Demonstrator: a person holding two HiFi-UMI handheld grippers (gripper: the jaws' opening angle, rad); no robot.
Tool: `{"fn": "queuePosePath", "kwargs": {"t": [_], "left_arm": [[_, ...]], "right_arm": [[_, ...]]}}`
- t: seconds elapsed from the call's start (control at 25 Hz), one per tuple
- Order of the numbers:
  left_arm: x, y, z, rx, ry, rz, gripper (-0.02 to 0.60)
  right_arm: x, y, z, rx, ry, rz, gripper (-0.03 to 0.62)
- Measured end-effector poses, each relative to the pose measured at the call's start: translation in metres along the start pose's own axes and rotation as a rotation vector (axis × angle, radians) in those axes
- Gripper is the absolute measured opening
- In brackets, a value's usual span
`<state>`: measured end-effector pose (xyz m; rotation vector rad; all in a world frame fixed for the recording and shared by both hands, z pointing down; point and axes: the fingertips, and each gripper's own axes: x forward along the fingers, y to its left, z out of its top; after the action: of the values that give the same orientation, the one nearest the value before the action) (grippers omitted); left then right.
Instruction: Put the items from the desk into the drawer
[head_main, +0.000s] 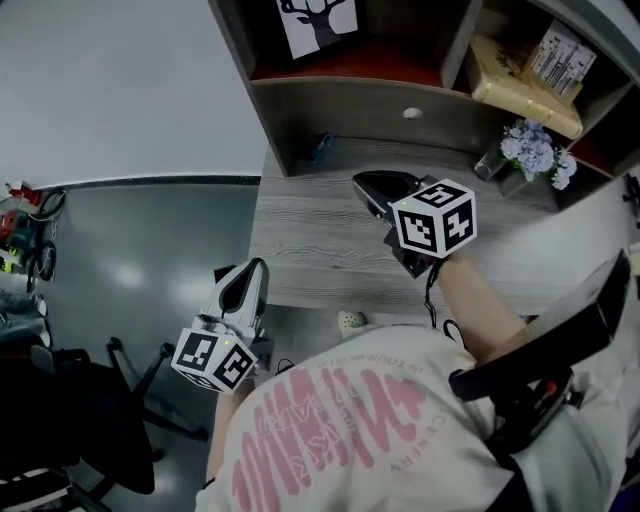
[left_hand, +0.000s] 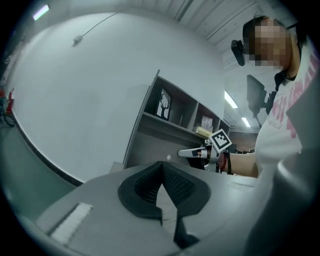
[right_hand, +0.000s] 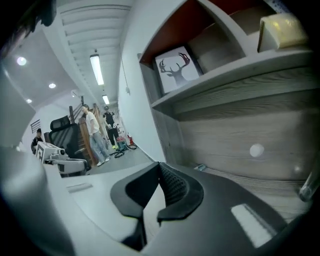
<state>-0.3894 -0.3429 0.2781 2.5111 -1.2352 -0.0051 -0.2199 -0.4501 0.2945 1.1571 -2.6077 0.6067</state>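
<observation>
The drawer (head_main: 340, 112) under the shelf is closed; its white knob (head_main: 411, 113) (right_hand: 256, 149) faces the desk. A small blue item (head_main: 322, 148) (right_hand: 200, 167) lies on the grey wooden desk (head_main: 310, 240) by the drawer's left end. My right gripper (head_main: 360, 181) (right_hand: 160, 168) hovers over the middle of the desk, pointing toward the drawer, shut and empty. My left gripper (head_main: 255, 267) (left_hand: 161, 168) hangs off the desk's front left corner, also shut with nothing in it. The right gripper (left_hand: 186, 153) shows in the left gripper view, near the knob (left_hand: 169, 158).
A glass vase of pale flowers (head_main: 533, 153) stands at the desk's right back. The shelves above hold a deer picture (head_main: 318, 22) (right_hand: 175, 67) and a yellowish box (head_main: 520, 85) (right_hand: 280, 27). A black chair (head_main: 60, 420) stands left on the floor. A small white object (head_main: 350, 321) lies below the desk's front edge.
</observation>
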Motion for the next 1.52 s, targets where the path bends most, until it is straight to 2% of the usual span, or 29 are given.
{"fn": "queuePosePath", "kwargs": {"t": [0.12,0.24,0.32,0.48,0.68,0.84,1.04,1.2,1.36,1.52], "left_arm": [[0.024,0.018,0.009,-0.004,0.009,-0.005,0.017],[0.039,0.029,0.009,0.03,0.054,-0.036,0.017],[0.05,0.037,0.008,0.047,0.076,-0.077,0.017],[0.071,0.059,0.003,0.068,0.11,-0.152,0.017],[0.087,0.077,0.001,0.111,0.187,-0.345,0.017],[0.081,0.114,0.005,0.088,0.219,-0.38,0.017],[0.062,0.154,-0.005,0.069,0.276,-0.37,0.017],[0.039,0.192,-0.013,0.049,0.32,-0.305,0.017],[0.025,0.22,-0.014,0.001,0.322,-0.247,0.017],[0.018,0.232,-0.014,0.005,0.327,-0.224,0.017]], "right_arm": [[0.024,-0.023,0.0,0.062,0.011,-0.021,0.008],[0.043,-0.039,-0.013,0.159,0.034,-0.051,0.008],[0.054,-0.048,-0.022,0.202,0.055,-0.082,0.008],[0.077,-0.056,-0.035,0.21,0.126,-0.139,0.008],[0.091,-0.076,-0.042,0.3,0.139,-0.282,0.049],[0.117,-0.088,-0.054,0.403,0.145,-0.35,0.089],[0.161,-0.109,-0.068,0.414,0.192,-0.438,0.183],[0.193,-0.135,-0.073,0.445,0.217,-0.53,0.29],[0.216,-0.163,-0.064,0.412,0.21,-0.642,0.291],[0.235,-0.168,-0.06,0.363,0.245,-0.711,0.301]]}}
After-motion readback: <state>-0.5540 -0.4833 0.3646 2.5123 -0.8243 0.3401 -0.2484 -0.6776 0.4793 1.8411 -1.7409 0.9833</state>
